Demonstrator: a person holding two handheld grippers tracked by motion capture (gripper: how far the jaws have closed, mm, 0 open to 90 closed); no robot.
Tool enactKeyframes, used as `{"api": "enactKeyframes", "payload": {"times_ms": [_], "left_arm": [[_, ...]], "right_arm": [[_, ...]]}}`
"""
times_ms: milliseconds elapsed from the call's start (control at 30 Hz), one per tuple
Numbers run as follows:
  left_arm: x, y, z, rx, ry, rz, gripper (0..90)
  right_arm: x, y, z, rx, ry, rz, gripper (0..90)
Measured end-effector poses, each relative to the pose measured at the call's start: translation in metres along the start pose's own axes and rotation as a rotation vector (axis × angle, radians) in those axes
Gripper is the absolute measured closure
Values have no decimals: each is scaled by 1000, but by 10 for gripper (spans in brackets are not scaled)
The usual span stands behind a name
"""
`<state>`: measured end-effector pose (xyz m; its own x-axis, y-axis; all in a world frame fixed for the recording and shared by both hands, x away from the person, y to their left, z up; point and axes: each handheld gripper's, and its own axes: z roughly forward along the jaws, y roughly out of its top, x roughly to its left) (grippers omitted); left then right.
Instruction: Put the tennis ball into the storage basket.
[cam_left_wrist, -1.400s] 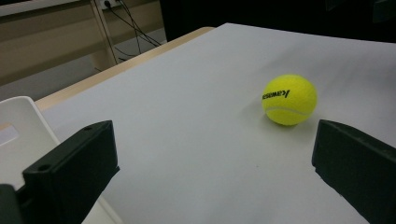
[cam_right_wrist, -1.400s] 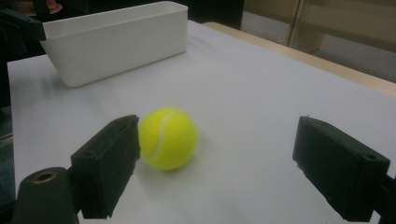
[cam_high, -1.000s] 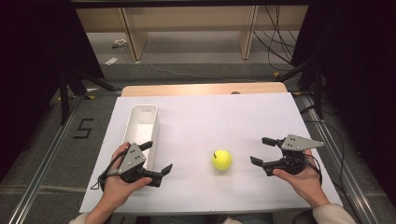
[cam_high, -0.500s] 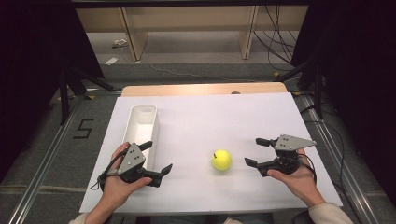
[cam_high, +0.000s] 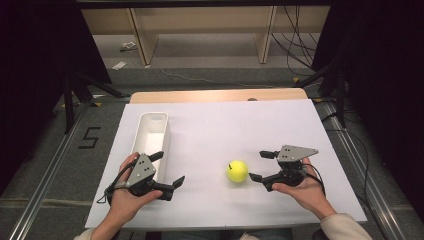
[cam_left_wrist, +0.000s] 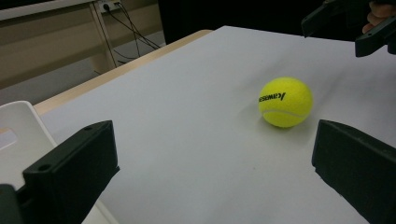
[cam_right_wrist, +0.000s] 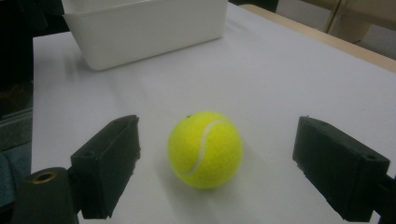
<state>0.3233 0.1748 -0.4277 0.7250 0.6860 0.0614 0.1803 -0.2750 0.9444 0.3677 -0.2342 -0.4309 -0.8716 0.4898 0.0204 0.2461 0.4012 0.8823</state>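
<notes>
A yellow tennis ball rests on the white table top, right of centre near the front. My right gripper is open just to the ball's right, its jaws pointing at it. In the right gripper view the ball lies close ahead of the wide-spread jaws, short of the gap between them. My left gripper is open at the front left, beside the near end of a white bin. In the left gripper view the ball lies farther off to the right.
The long white bin stands empty at the left, running front to back. A wooden table edge shows beyond the white top. Shelving and cables lie on the floor behind. A black stand leg rises at the left.
My right gripper has slid left toward the ball, closing most of the distance. The left gripper and the ball have stayed put.
</notes>
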Motion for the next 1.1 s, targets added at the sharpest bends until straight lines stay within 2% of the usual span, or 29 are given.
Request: {"api": "enactKeyframes", "payload": {"times_ms": [200,467,667,800,1100], "left_arm": [[0,0,0,-2,-2,0,0],[0,0,0,-2,-2,1,0],[0,0,0,-3,-2,1,0],[0,0,0,-4,-2,2,0],[0,0,0,-3,-4,2,0]], "right_arm": [[2,3,10,9,11,-8,154],[4,5,29,47,45,-19,155],[4,7,41,87,50,-25,155],[2,7,48,104,48,-15,155],[3,7,60,136,61,-24,155]]}}
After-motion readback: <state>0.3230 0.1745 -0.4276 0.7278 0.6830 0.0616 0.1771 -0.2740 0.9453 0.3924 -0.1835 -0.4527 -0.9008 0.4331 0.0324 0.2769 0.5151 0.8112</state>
